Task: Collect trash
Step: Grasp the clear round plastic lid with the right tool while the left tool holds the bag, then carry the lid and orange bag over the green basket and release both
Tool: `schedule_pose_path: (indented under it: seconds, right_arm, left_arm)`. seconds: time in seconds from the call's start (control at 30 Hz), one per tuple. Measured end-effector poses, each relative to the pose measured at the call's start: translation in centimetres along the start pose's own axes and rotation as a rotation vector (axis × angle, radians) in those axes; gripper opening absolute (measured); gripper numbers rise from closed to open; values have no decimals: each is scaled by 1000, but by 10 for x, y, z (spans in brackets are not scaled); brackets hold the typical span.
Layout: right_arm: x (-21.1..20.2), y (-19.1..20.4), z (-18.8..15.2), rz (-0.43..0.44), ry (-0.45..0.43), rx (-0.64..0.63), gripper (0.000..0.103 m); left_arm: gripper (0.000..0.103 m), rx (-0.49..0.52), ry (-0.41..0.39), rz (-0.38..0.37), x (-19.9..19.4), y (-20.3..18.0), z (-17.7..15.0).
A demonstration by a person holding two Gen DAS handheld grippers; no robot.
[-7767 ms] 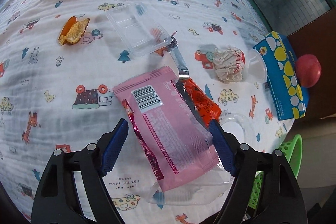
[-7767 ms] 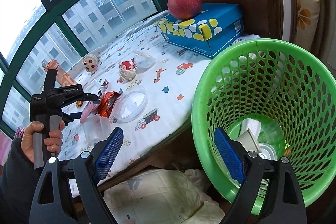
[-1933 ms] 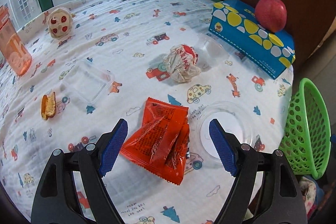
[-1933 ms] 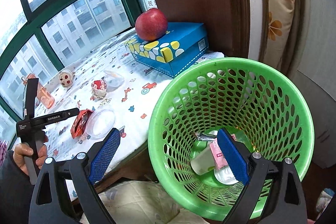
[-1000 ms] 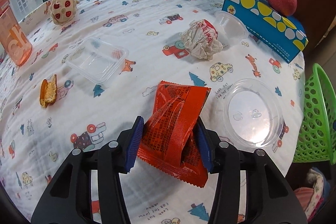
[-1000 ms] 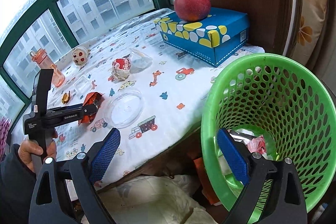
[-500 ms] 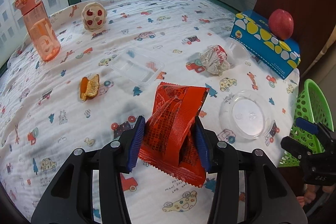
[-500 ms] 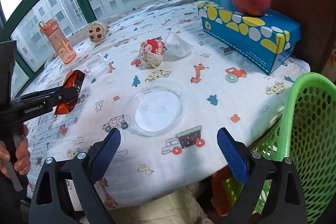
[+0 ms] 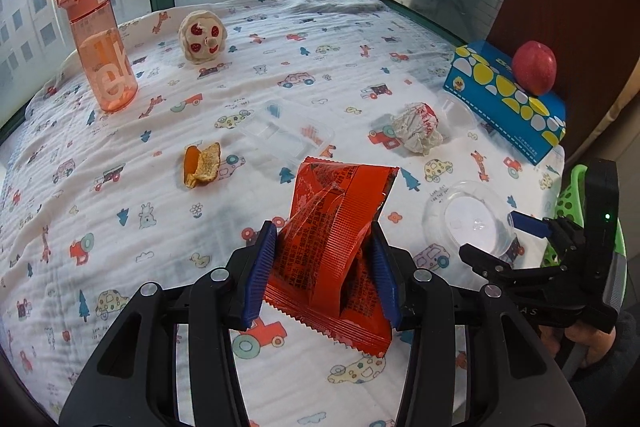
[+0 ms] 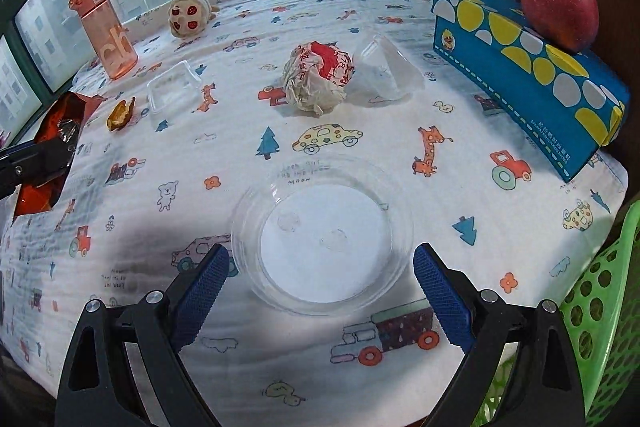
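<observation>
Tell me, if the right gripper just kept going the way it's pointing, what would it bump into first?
Most likely the clear round plastic lid lying on the tablecloth: it sits just ahead of the open right gripper, between its fingers.

Your red snack wrapper (image 9: 336,235) stands upright and crumpled, pinched at both sides and lifted off the cloth. At its 2 o'clock lies the clear round lid (image 9: 470,223), flat. The crumpled paper ball (image 9: 416,133) sits at 1 o'clock, the clear tray (image 9: 286,135) at 11, the orange peel (image 9: 202,165) at 10.
</observation>
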State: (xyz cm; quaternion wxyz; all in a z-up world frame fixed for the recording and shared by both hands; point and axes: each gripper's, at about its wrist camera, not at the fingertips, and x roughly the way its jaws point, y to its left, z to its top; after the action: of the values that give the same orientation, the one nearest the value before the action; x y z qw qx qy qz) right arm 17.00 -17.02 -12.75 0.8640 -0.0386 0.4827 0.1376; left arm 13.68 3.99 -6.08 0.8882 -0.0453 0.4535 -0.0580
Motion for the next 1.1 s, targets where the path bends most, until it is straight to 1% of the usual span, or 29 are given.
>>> schedule_pose_path:
  seconds: [0.1,0.23,0.47,0.63,0.83,1.1]
  right_arm:
    - [7,1,3,-5,8,-6,90]
    - [11,8,4,-35,4,-42,90]
    - [8,8,5,-27,-7,-24,89]
    - [-13,6,0,-11,-38,-8,89]
    - [-48,0,-6,0,-87,20,89]
    - [-92,-28,-24,-33,-138,86,89]
  left_arm:
    - [46,-3,2,0,1,1,-1]
    - [46,-11,6,0,2,4,-2]
    - [46,-14,9,2,2,7,-2]
    - [46,-6,-2,-2,-2,2,-1]
    - [46,16,-17,-21,-11,-19,0]
    - [46,70,-40,-63,-20,-57,5]
